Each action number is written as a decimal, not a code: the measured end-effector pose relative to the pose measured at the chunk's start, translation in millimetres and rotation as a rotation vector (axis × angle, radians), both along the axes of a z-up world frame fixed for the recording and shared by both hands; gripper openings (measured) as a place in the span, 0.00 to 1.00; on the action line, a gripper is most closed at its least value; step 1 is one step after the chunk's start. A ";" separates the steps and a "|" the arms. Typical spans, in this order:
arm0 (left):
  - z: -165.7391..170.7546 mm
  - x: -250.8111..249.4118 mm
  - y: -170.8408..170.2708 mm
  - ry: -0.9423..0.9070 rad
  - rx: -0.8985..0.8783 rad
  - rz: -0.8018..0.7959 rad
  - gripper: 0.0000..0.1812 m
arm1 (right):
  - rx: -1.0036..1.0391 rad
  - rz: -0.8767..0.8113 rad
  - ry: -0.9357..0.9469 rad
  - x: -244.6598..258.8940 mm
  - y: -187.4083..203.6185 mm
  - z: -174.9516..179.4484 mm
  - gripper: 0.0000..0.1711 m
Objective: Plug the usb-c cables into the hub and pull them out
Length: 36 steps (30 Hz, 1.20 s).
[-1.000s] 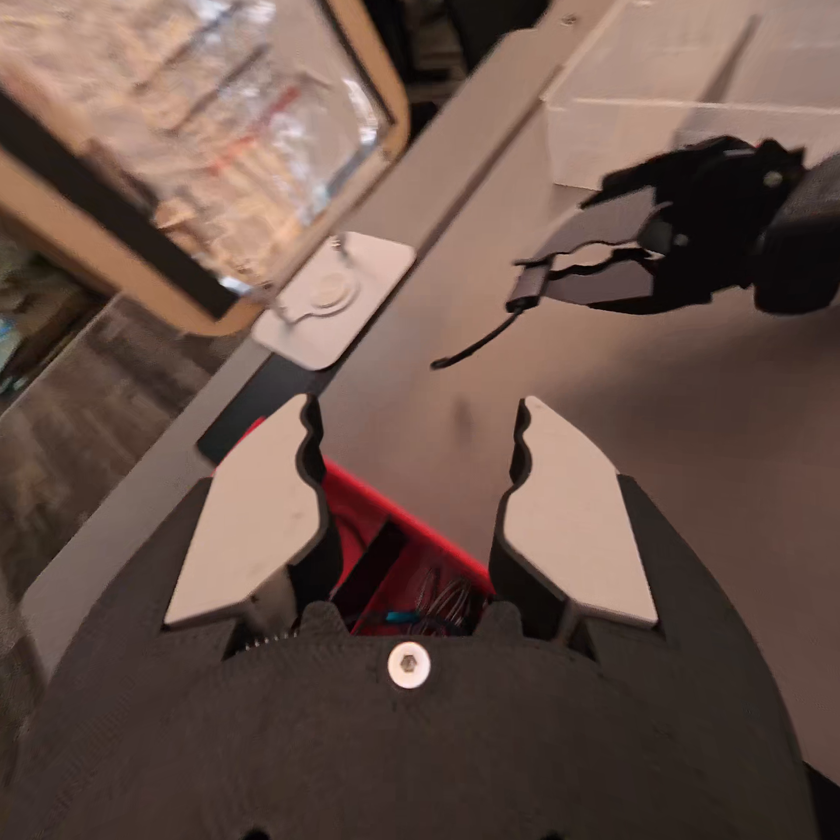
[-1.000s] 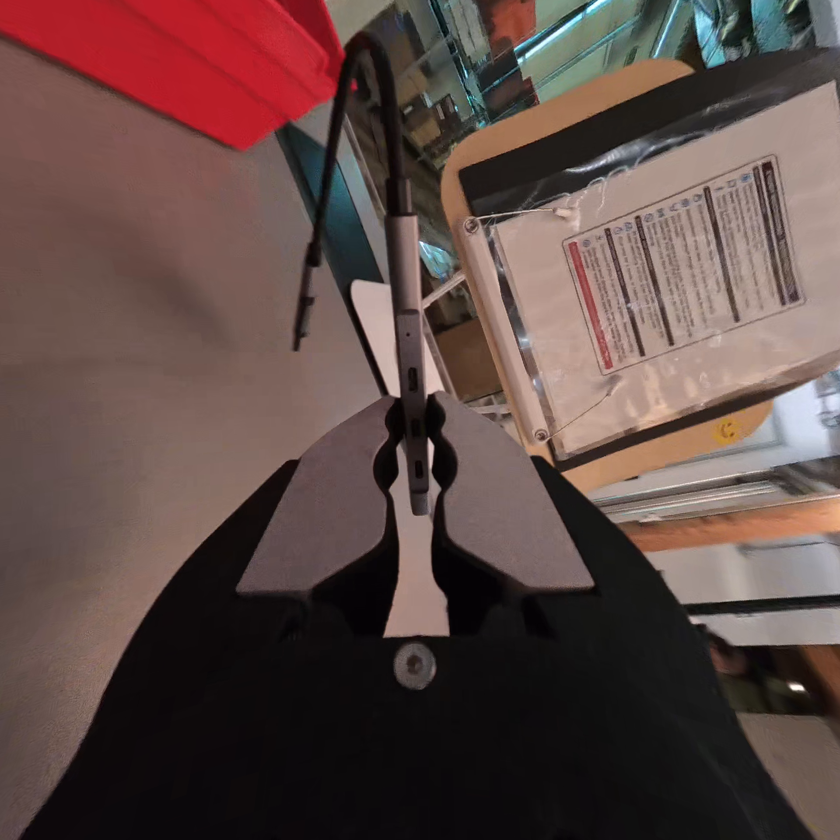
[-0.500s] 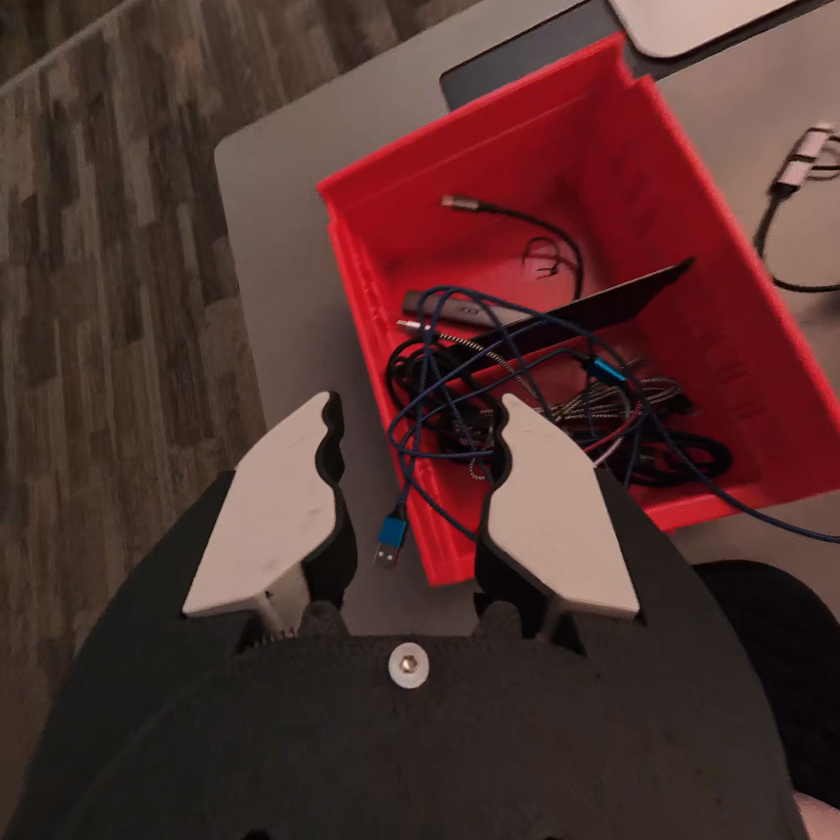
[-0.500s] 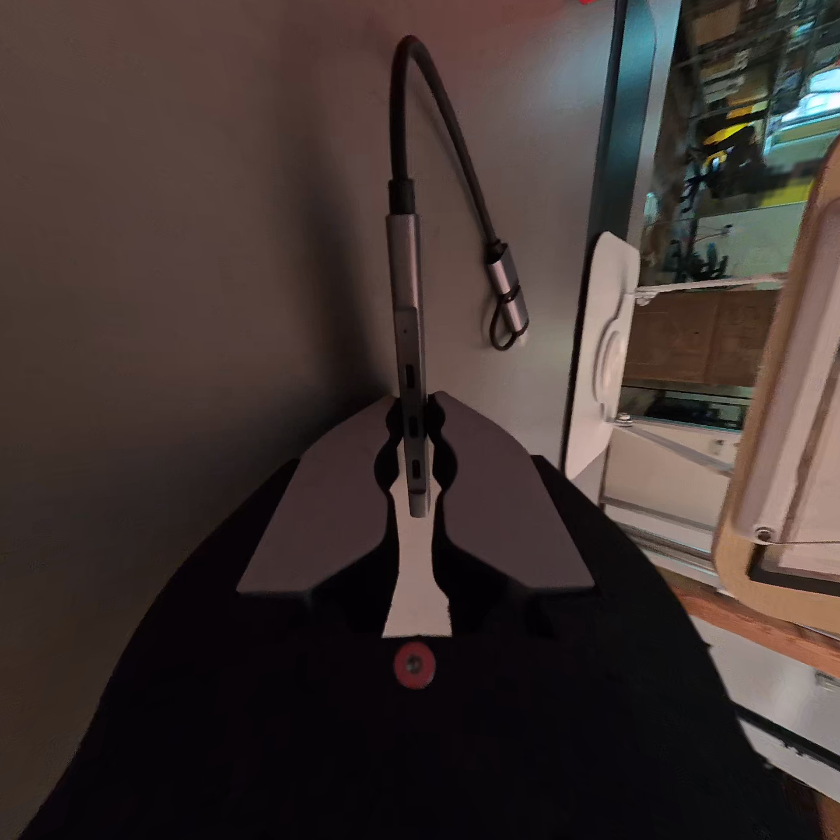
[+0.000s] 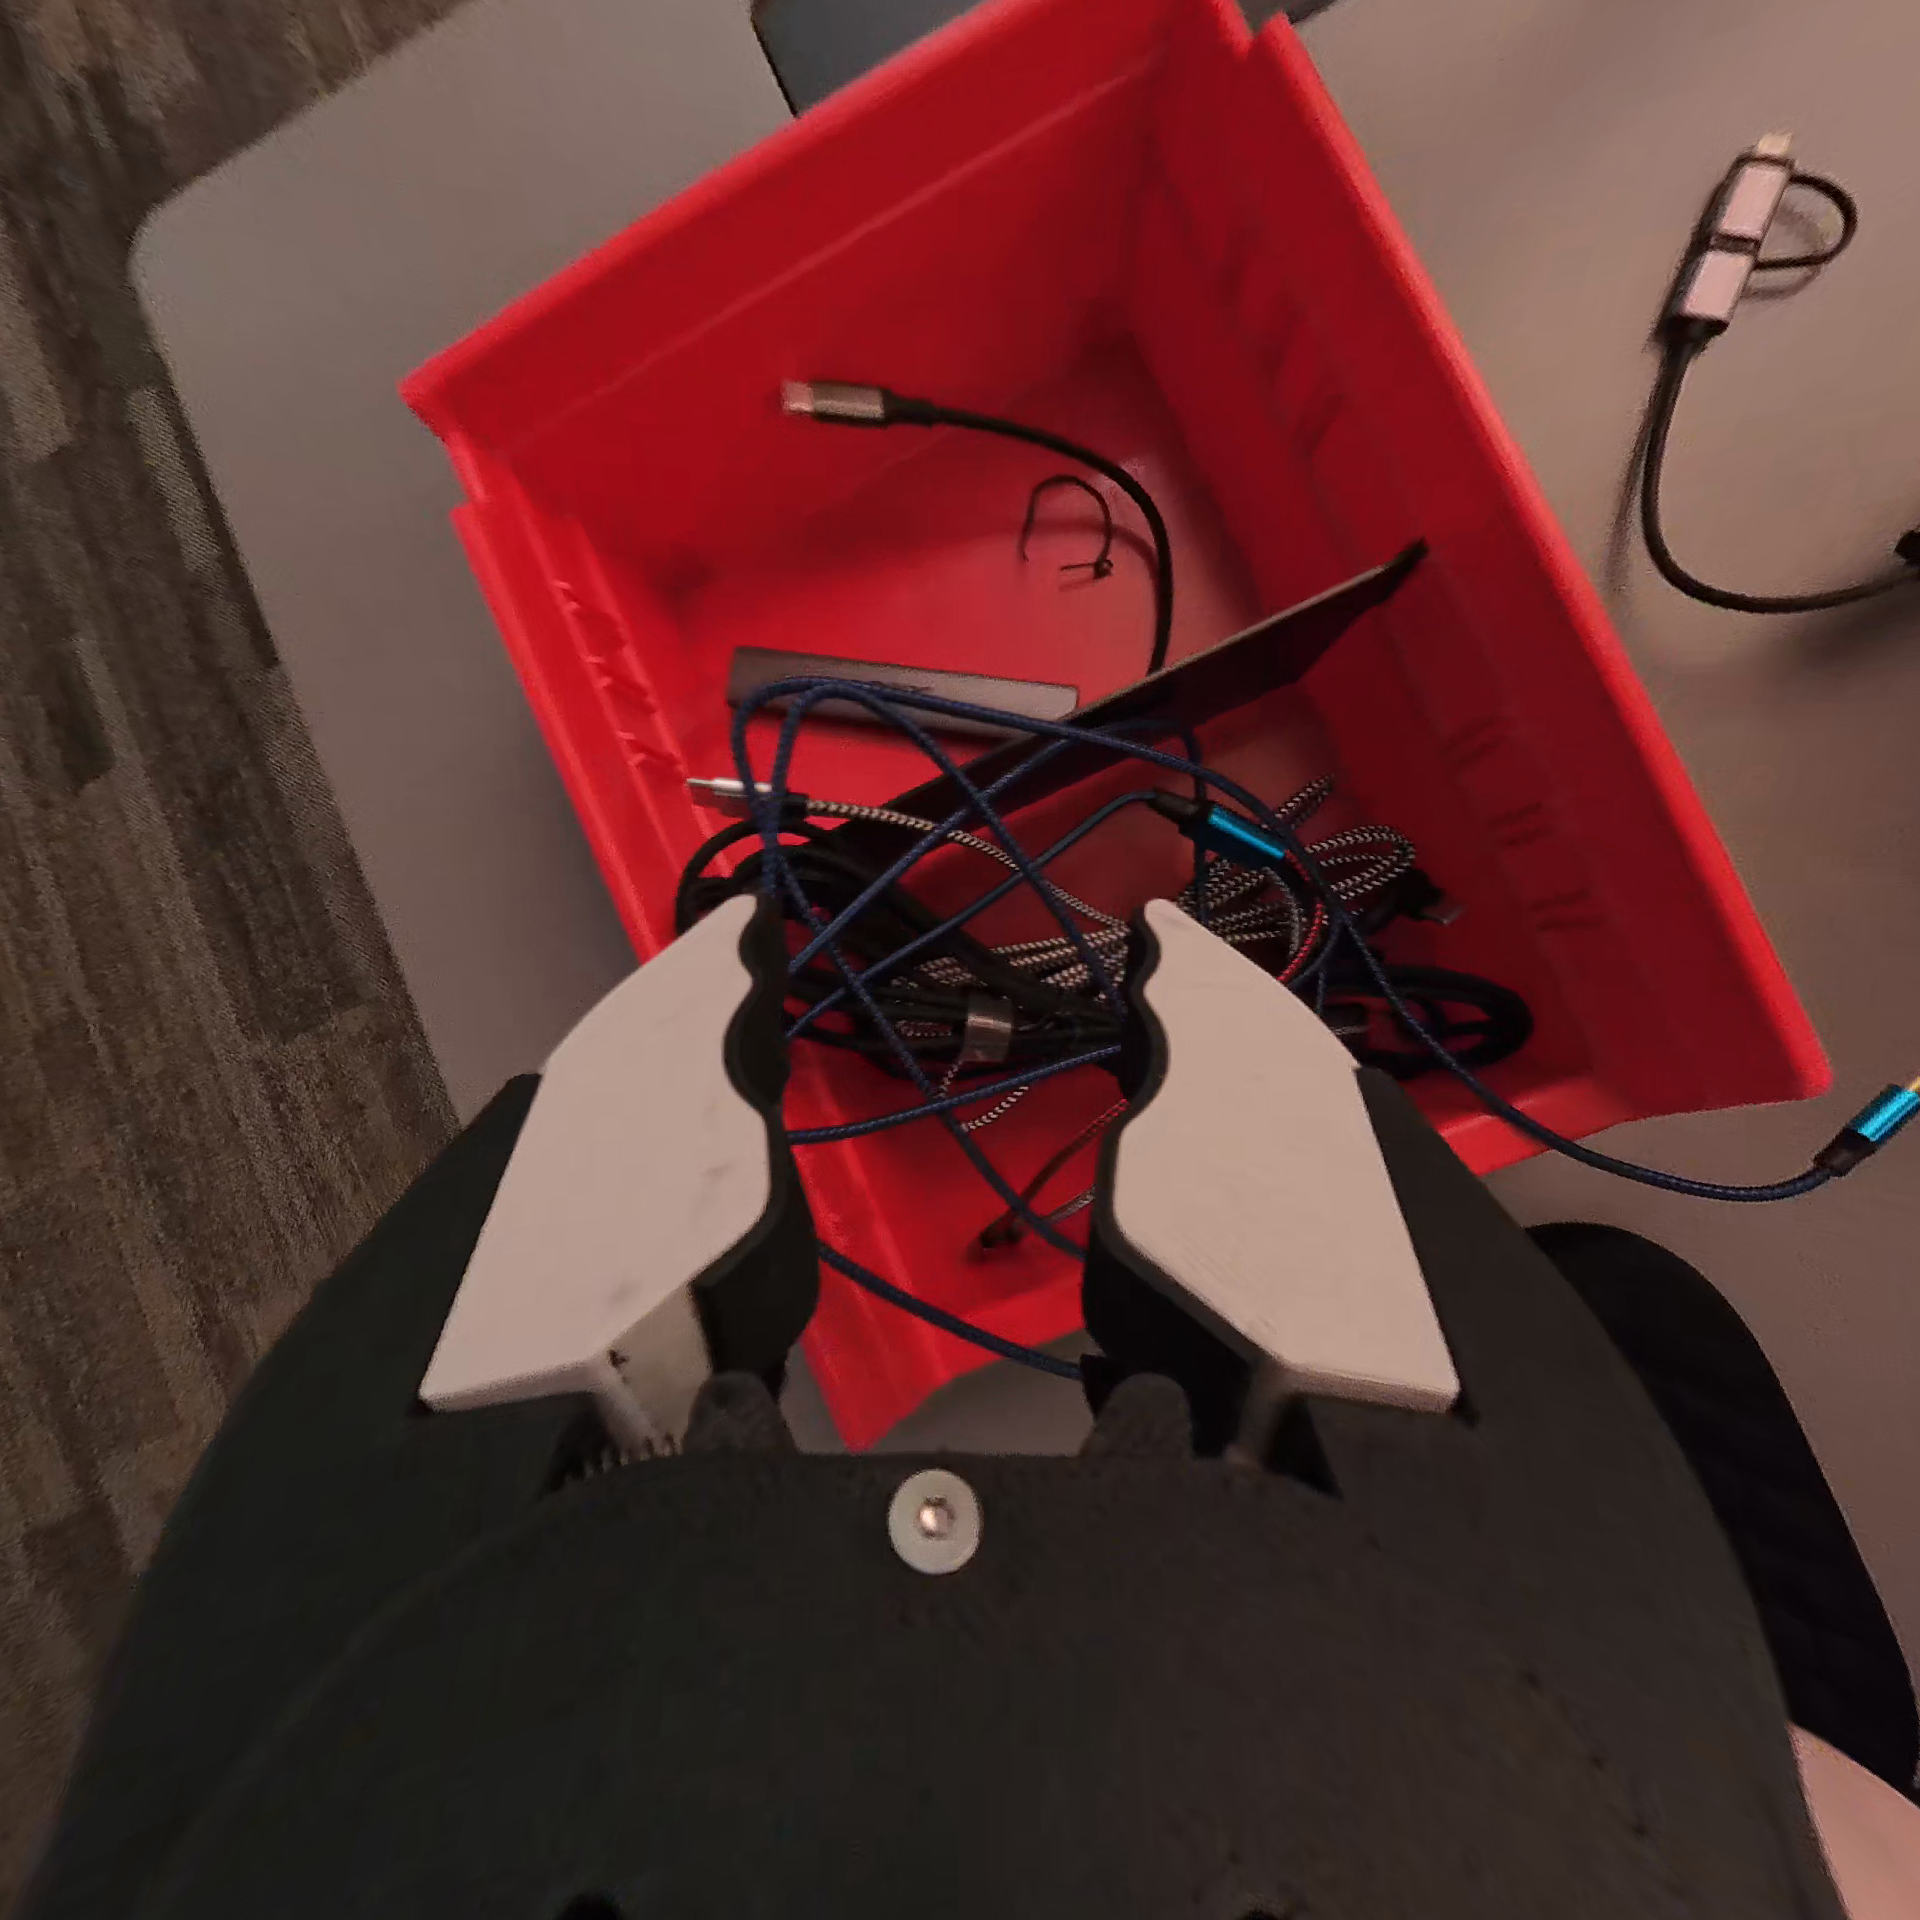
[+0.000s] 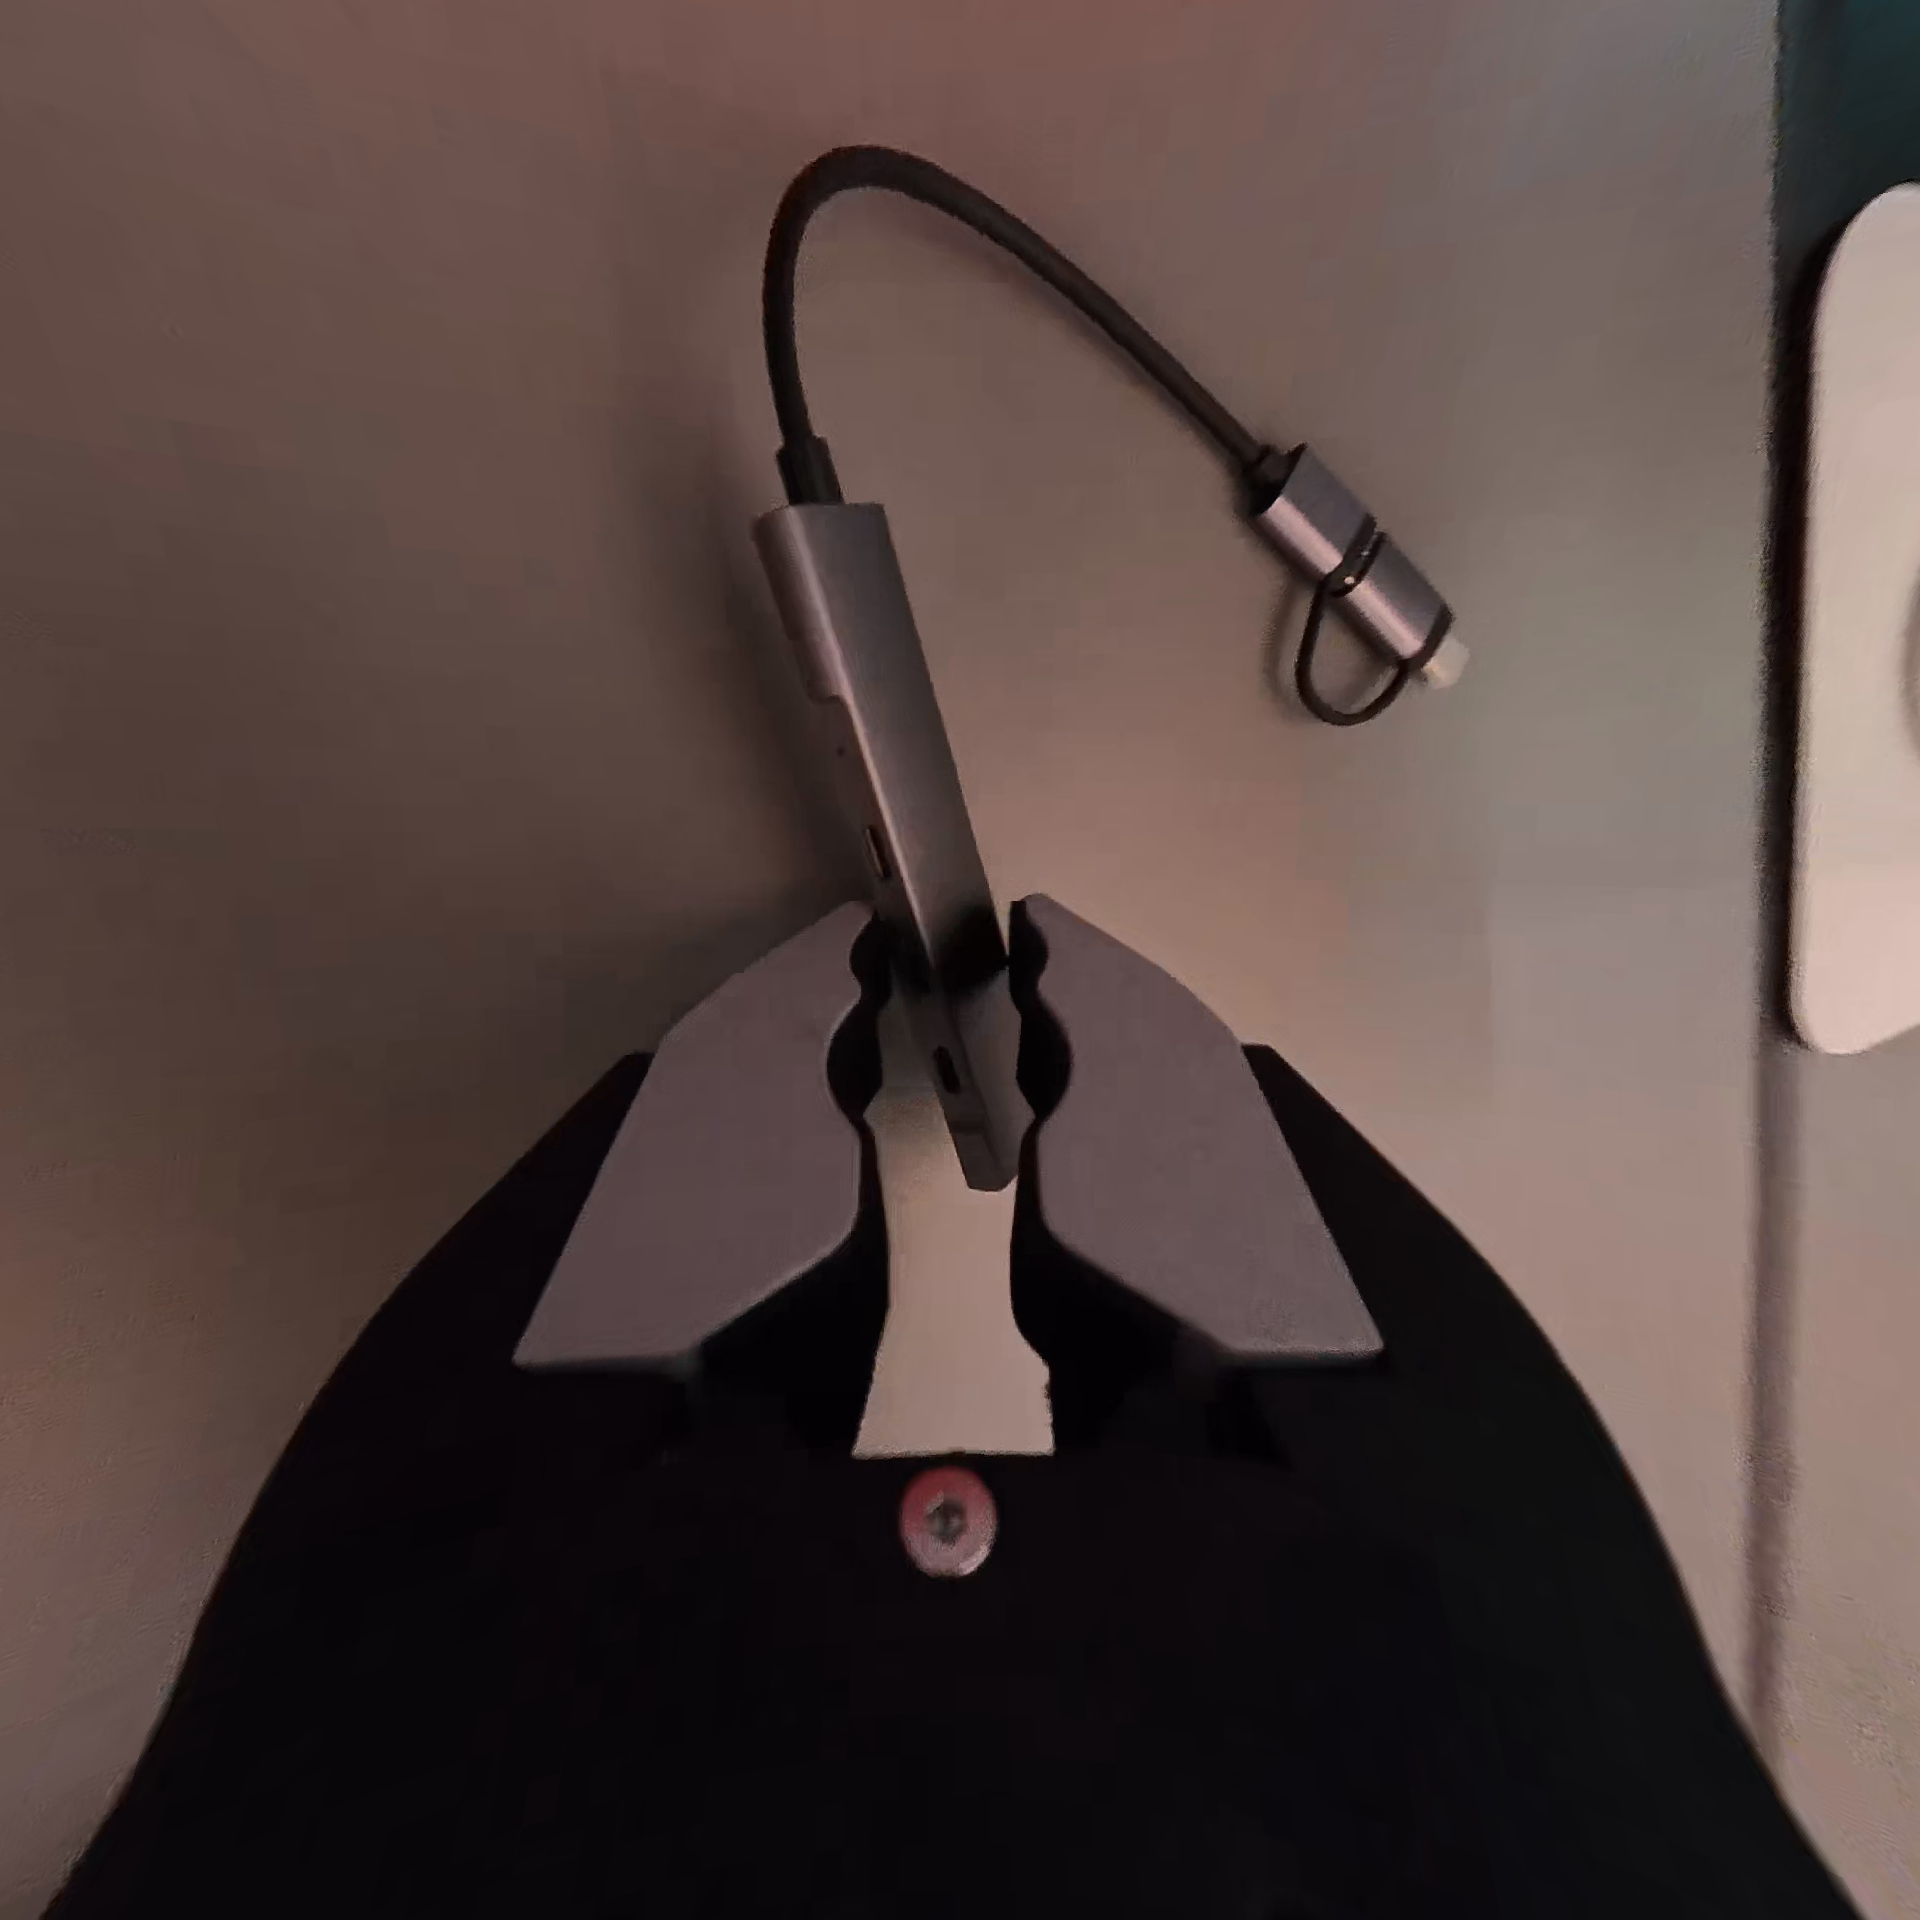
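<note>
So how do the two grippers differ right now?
The left gripper is open and empty, poised over the tangled cables in the red bin. The right gripper is closed on the grey hub, over bare table. Both have the same pale fingers on black bodies.

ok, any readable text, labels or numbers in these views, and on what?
None legible.
Bin: raised marks on inner walls, too blurred to read.
Grey bar in bin: faint mark, too blurred.
Hub at right tool: no writing visible.
</note>
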<state>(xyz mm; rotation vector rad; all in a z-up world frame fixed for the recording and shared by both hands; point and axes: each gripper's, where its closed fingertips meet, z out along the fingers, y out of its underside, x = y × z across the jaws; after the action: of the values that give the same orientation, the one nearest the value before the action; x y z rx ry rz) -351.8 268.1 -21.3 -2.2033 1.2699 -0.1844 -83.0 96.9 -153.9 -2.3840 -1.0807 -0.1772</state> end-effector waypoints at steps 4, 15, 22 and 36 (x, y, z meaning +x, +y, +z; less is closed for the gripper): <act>-19.6 16.2 -11.8 0.059 -0.101 -0.040 0.31 | -0.088 -0.032 0.160 -6.3 -6.1 -2.3 0.17; -63.7 25.5 -29.5 0.236 -0.339 0.060 0.26 | -0.004 -0.002 0.136 -7.1 -3.9 17.7 0.17; -60.2 23.9 -21.4 0.309 -0.278 0.155 0.21 | -0.005 -0.007 0.118 -0.9 -6.1 17.1 0.17; -71.3 1.2 12.9 0.492 -0.127 0.249 0.23 | -0.032 0.027 0.057 0.3 -12.7 7.2 0.17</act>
<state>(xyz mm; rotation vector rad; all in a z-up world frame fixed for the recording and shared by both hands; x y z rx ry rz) -350.6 281.0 -92.6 -2.5908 1.2338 0.4095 -82.7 84.1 -146.6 -2.3871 -1.0957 -0.0820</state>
